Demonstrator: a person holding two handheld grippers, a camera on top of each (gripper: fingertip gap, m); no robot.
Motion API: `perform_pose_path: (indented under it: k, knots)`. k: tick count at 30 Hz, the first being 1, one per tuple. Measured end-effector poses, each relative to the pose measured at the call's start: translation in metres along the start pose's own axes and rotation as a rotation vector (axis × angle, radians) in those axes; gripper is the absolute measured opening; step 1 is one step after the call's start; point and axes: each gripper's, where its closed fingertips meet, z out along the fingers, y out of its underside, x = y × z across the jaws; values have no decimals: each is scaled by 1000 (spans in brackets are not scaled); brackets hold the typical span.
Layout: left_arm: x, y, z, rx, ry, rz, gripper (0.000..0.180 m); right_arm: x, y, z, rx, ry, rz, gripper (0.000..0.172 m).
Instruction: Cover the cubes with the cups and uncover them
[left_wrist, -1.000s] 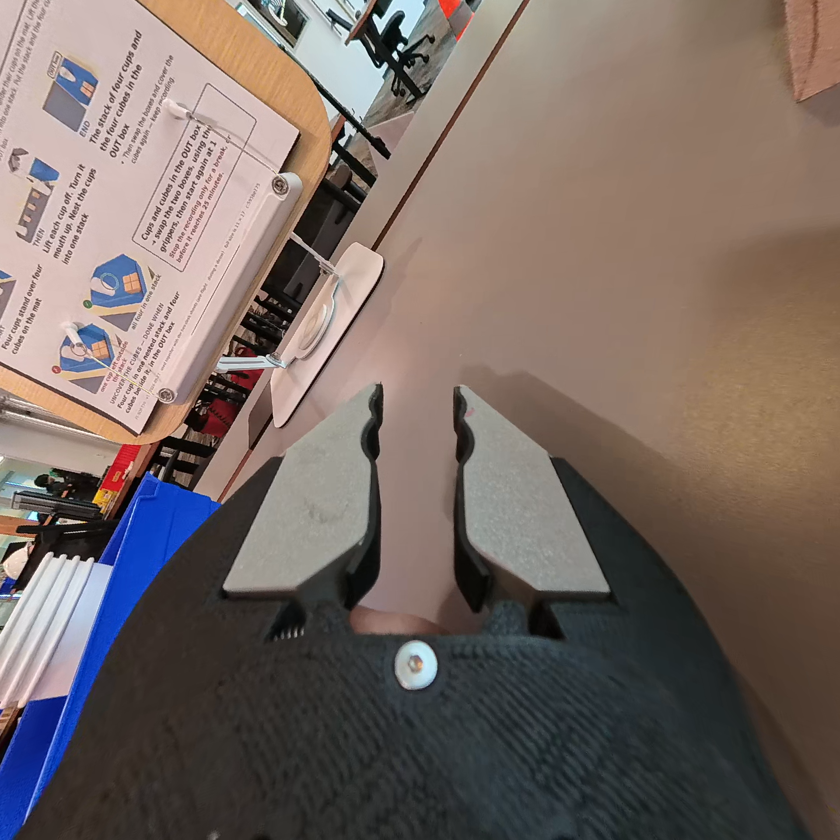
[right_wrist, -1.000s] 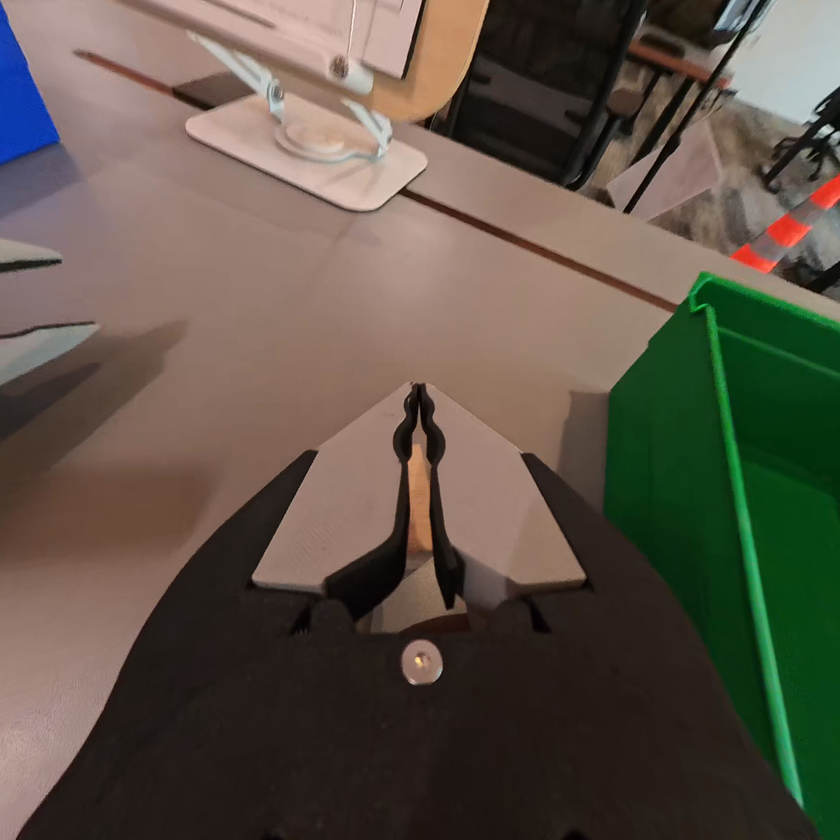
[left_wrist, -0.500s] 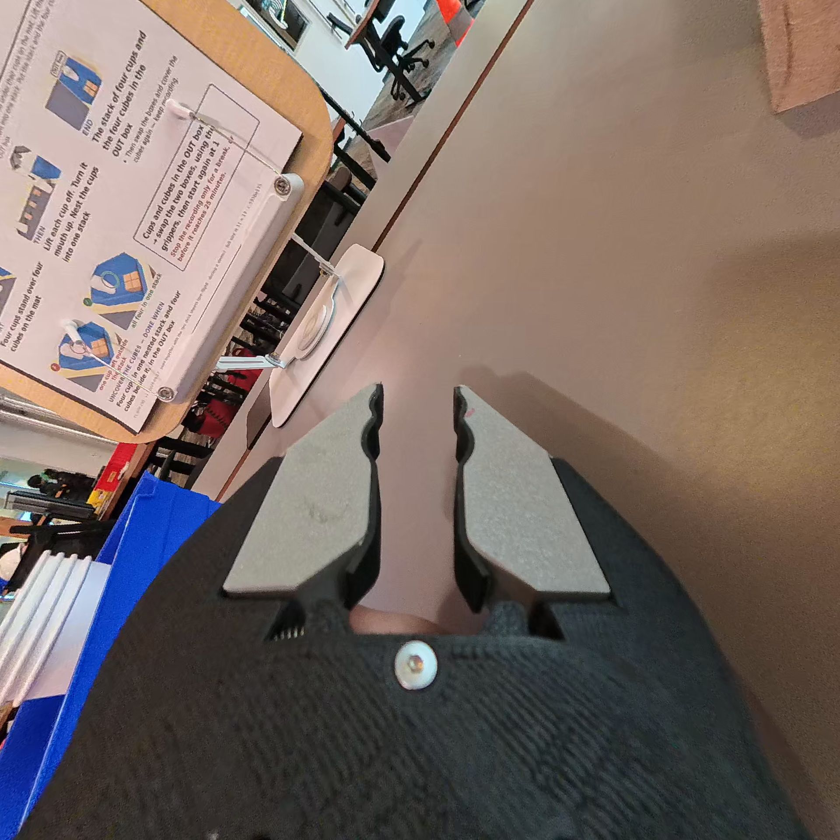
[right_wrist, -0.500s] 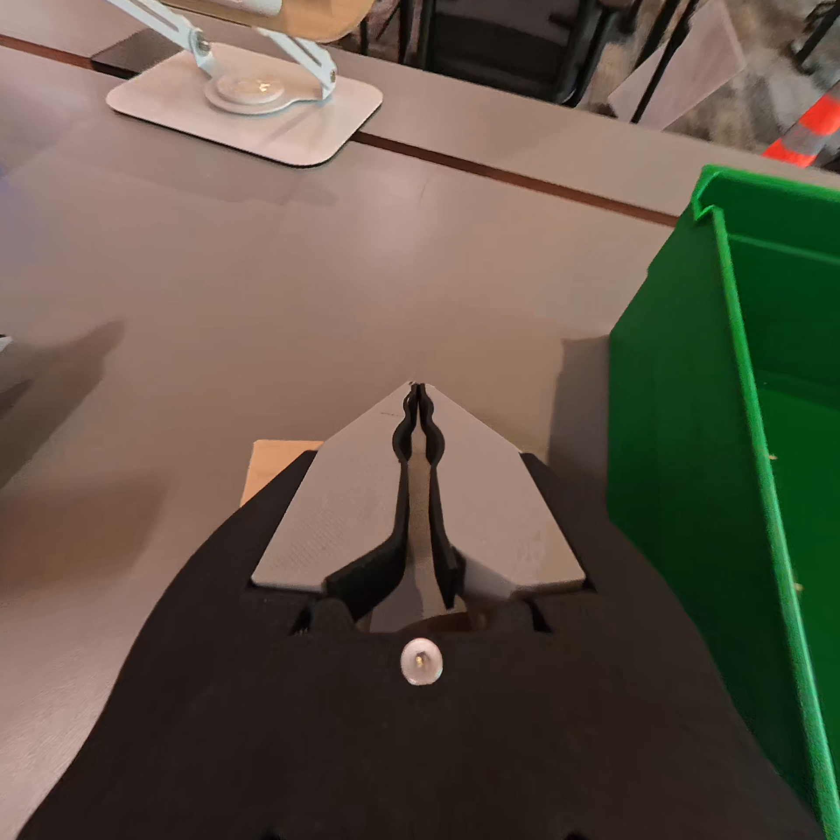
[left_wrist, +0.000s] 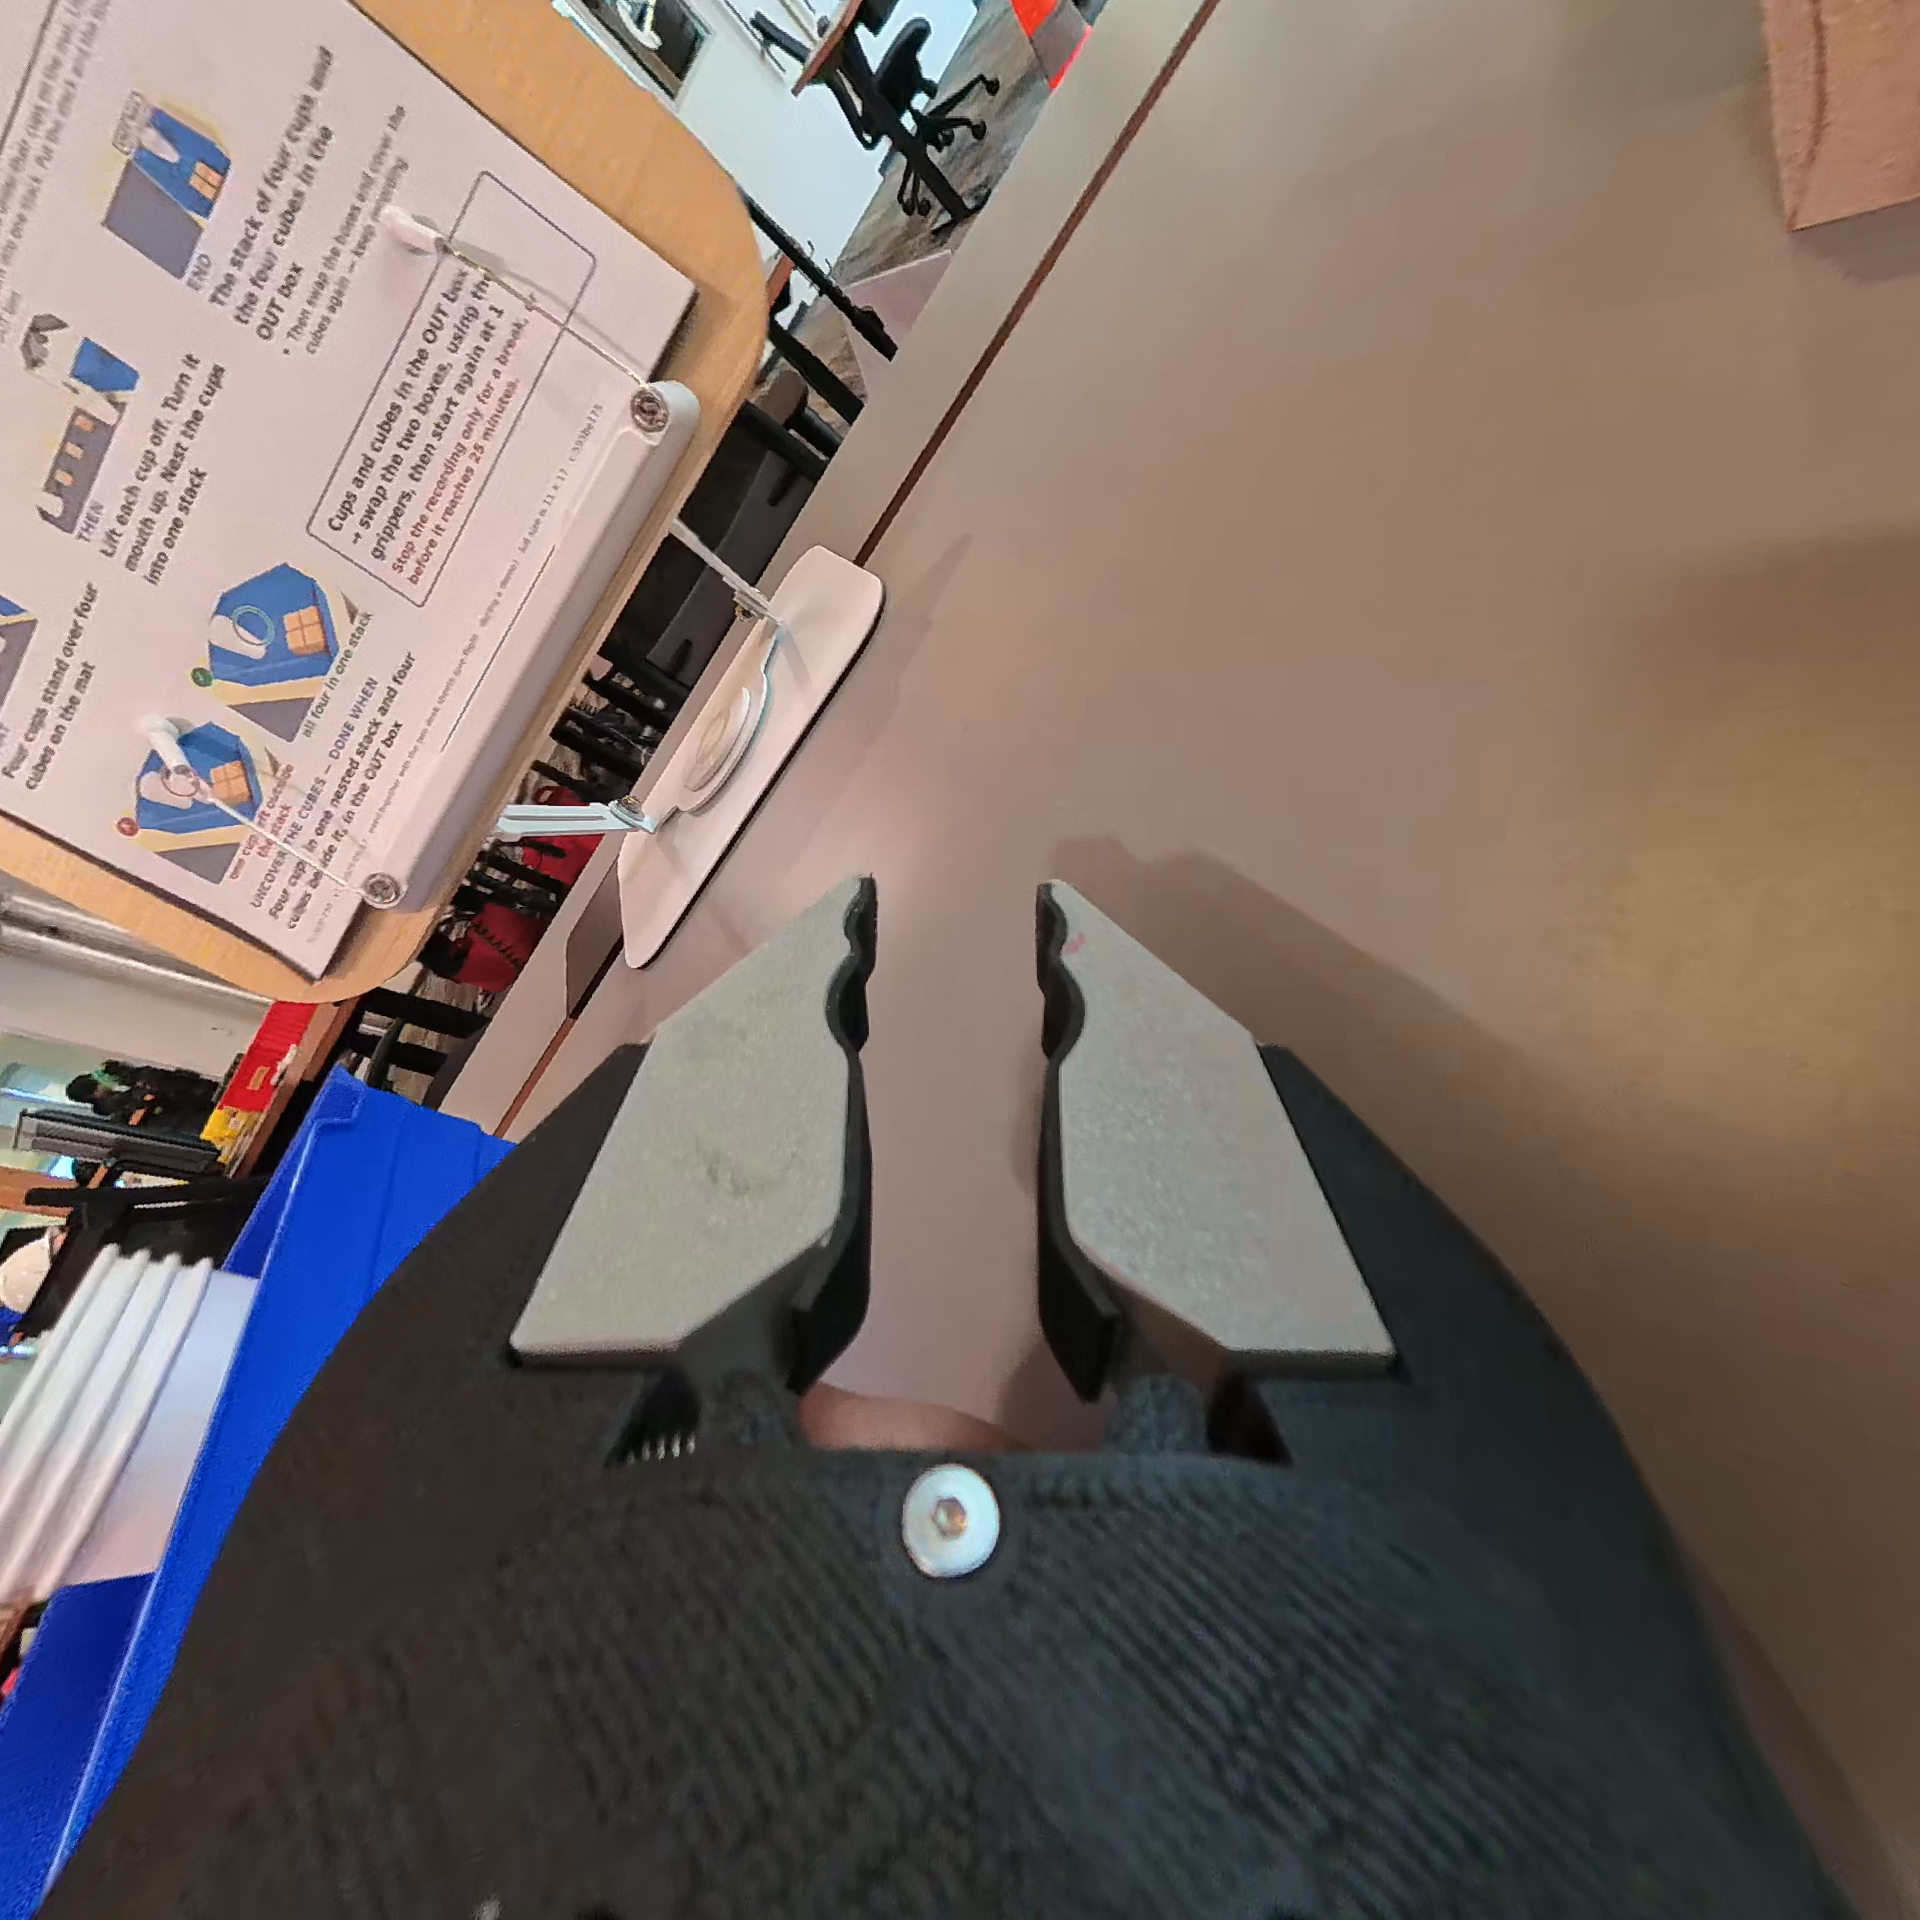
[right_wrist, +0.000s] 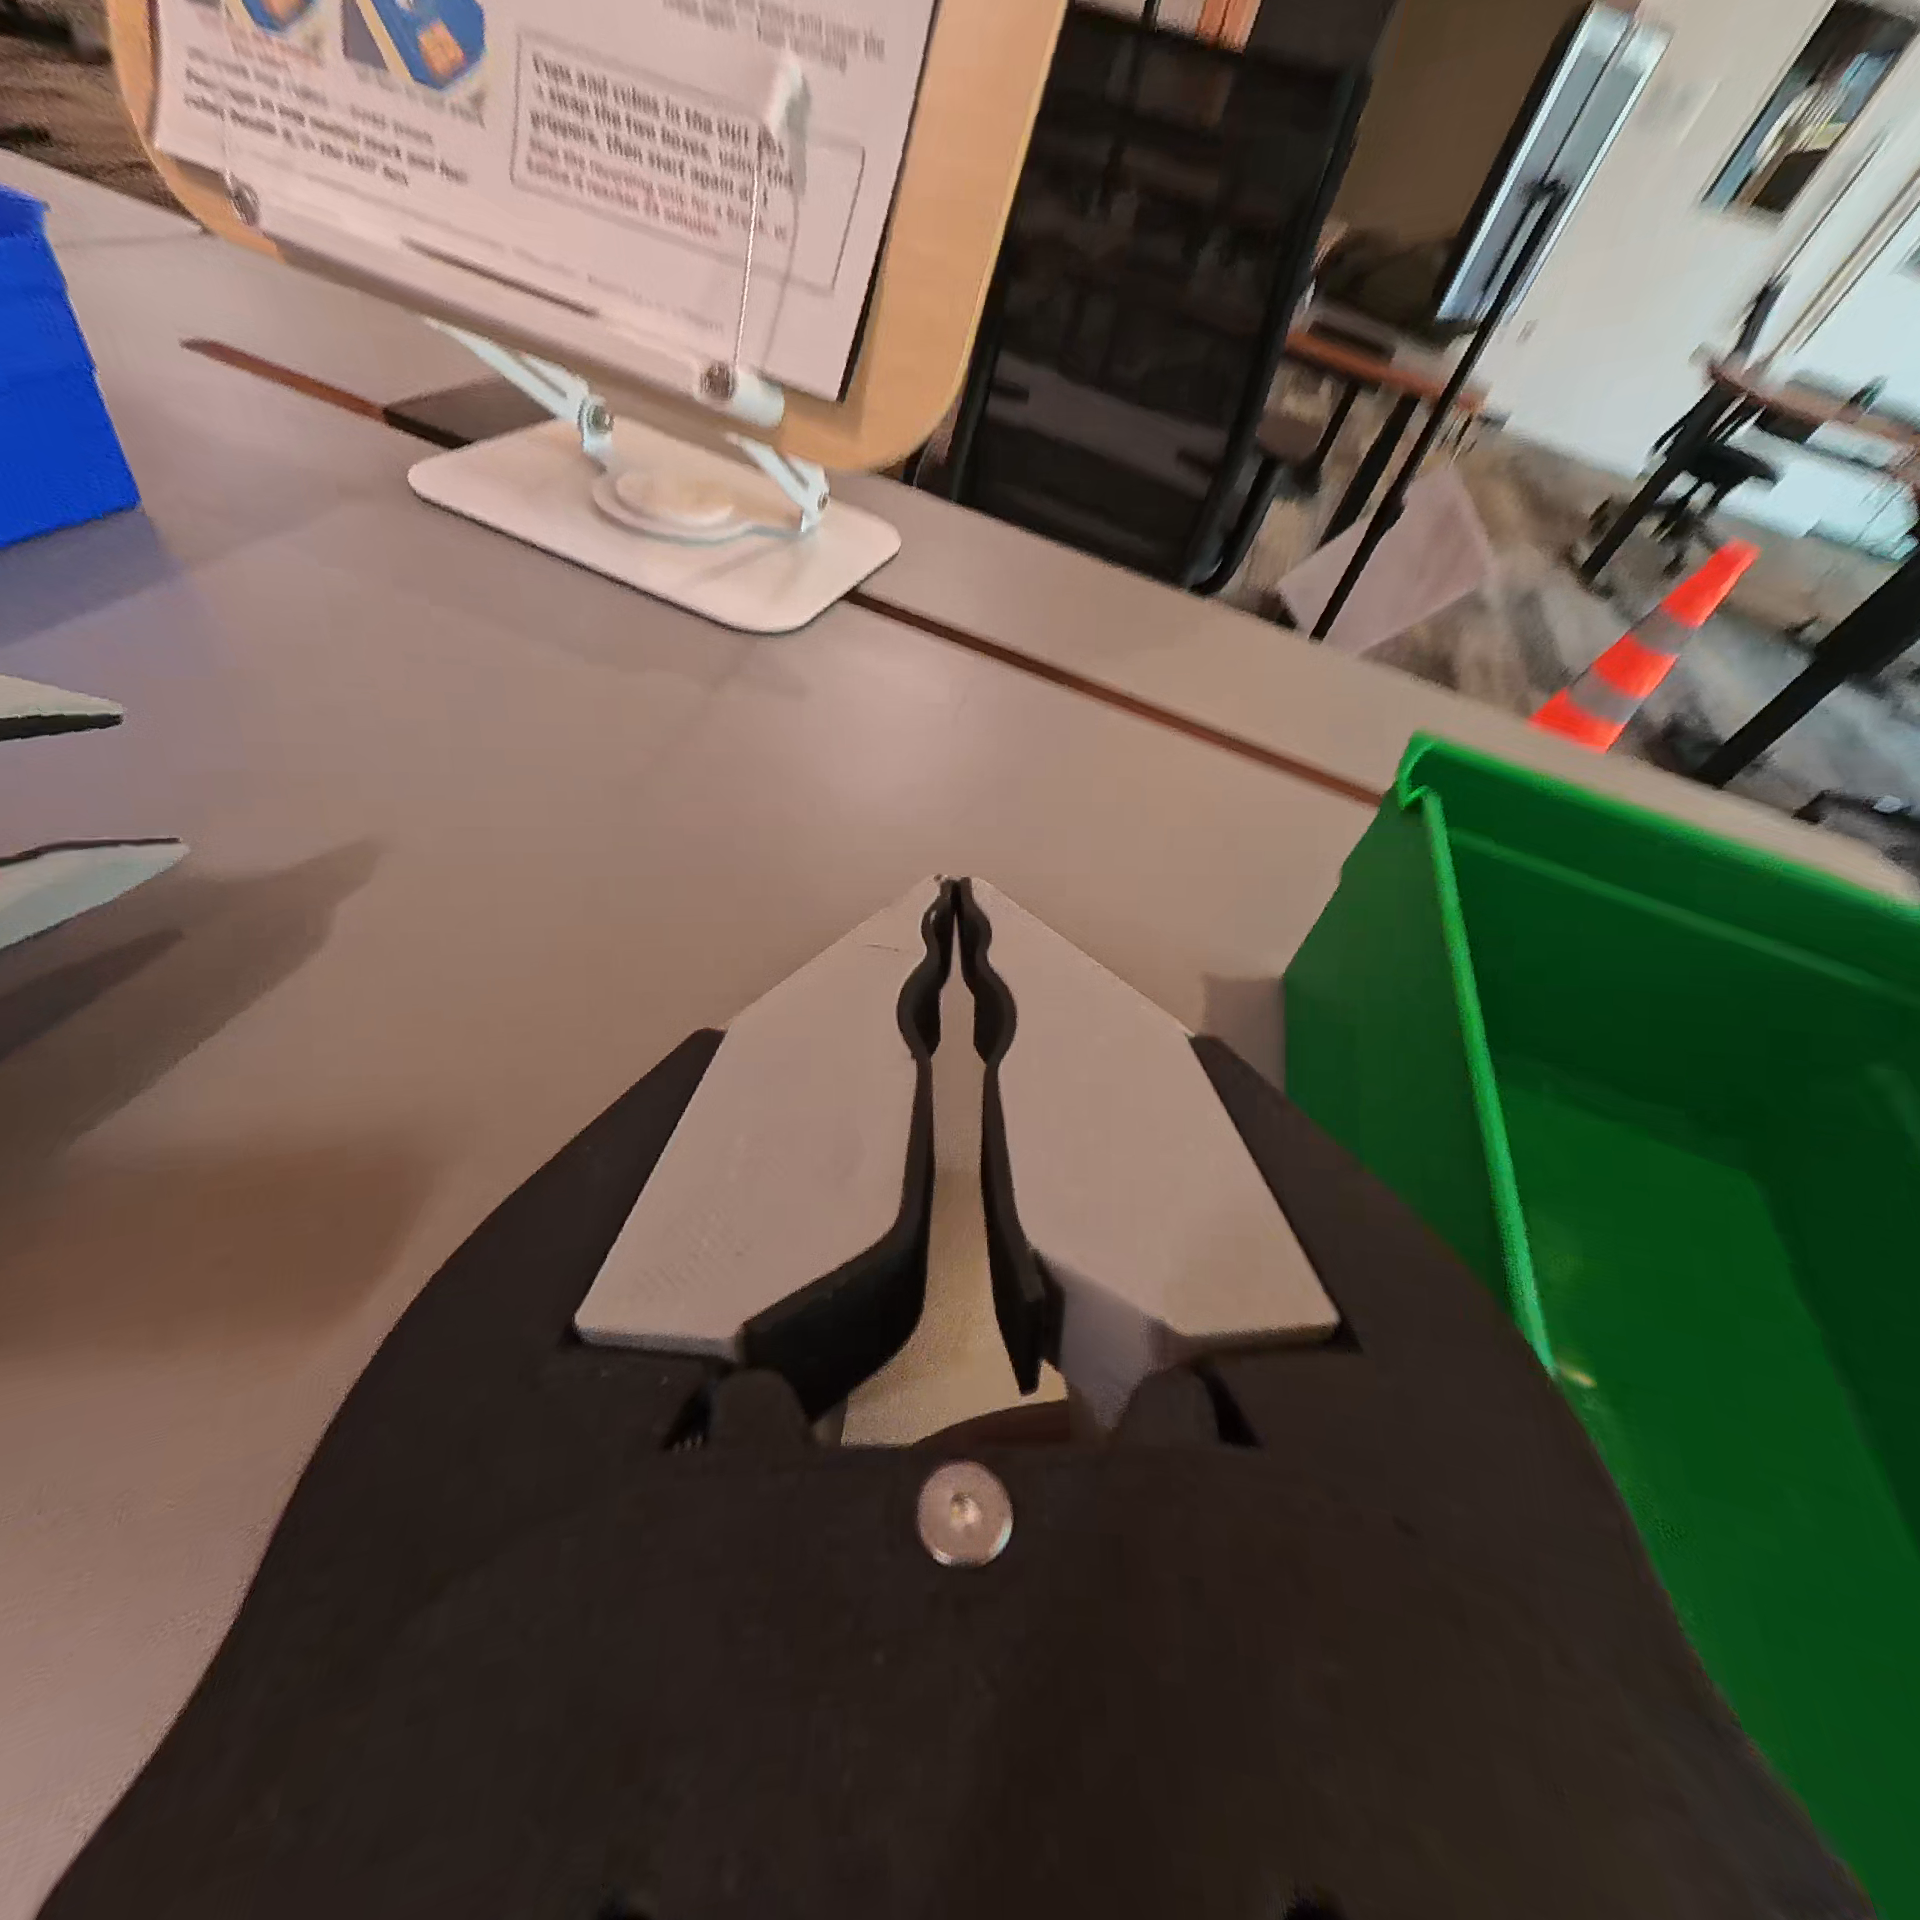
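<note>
**One claw apart, one together, both bare over the grey surface**

The left claw (left_wrist: 956, 914) stands apart, its two grey fingers (left_wrist: 727, 1122) parted with only bare surface (left_wrist: 1455, 623) showing between them; nothing is held or touched. The right claw (right_wrist: 954, 894) is drawn together, its tips meeting on air, with nothing between the pads.

From the left claw, a wooden cube (left_wrist: 1849, 104) sits well apart at about 1 o'clock, cut by the picture's edge. A stack of white cups (left_wrist: 94, 1382) lies in the blue bin (left_wrist: 312, 1299) at about 8 o'clock, close beside the claw's body.

From the right claw, the green bin (right_wrist: 1558, 1091) stands just beside it at 3 o'clock, its near wall close to the right finger. The instruction board (right_wrist: 540, 156) on its white stand (right_wrist: 665, 540) is at 11 o'clock, near the far seam of the surface. Between the two claws and out to the stand the surface lies open. The left claw's fingertips (right_wrist: 73, 873) show at 9 o'clock.
</note>
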Motion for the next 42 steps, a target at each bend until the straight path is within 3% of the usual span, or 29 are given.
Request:
perform_pose_path:
  k: [1,2,4,8,11,13,16,18,22,26,29,34,36,37,42]
  knots:
    - [-3,-2,-1,10,-12,-22,25,2,-6,-4,32,19,-16,11]
    - [-9,-7,-4,38,-32,-60,20,5,-11,-7,61,35,-21,29]
    - [-28,-20,-15,127,-95,-154,9,10,-19,-13,106,50,-9,30]
    - [-69,-13,-51,145,-263,-324,18,14,-26,-20,163,30,48,28]
    - [-62,1,-98,174,-248,-578,19,11,-27,-19,164,25,29,28]
    - [-55,3,-126,249,-225,-632,12,6,-29,-20,172,25,-1,26]
    - [-67,34,-148,94,-255,-567,26,-4,-30,-21,190,18,-39,20]
    - [-86,50,-165,58,-249,-604,35,-10,-33,-22,211,11,-51,18]
    - [-165,97,-203,14,-390,-696,36,-19,-36,-25,227,-19,-61,25]
    - [-227,171,-186,-184,-398,-784,33,-30,-36,-25,238,-33,-84,32]
    - [-231,222,-160,-406,-296,-830,45,-38,-36,-25,244,-40,-110,38]
    - [-207,244,-132,-547,-167,-855,47,-51,-35,-27,259,-90,-142,30]
    - [-192,260,-129,-665,-112,-835,48,-50,-35,-26,254,-90,-137,35]
    - [-194,266,-129,-699,-137,-810,56,-49,-34,-26,250,-86,-129,40]
    - [-200,275,-123,-770,-131,-794,53,-47,-35,-26,253,-78,-120,41]
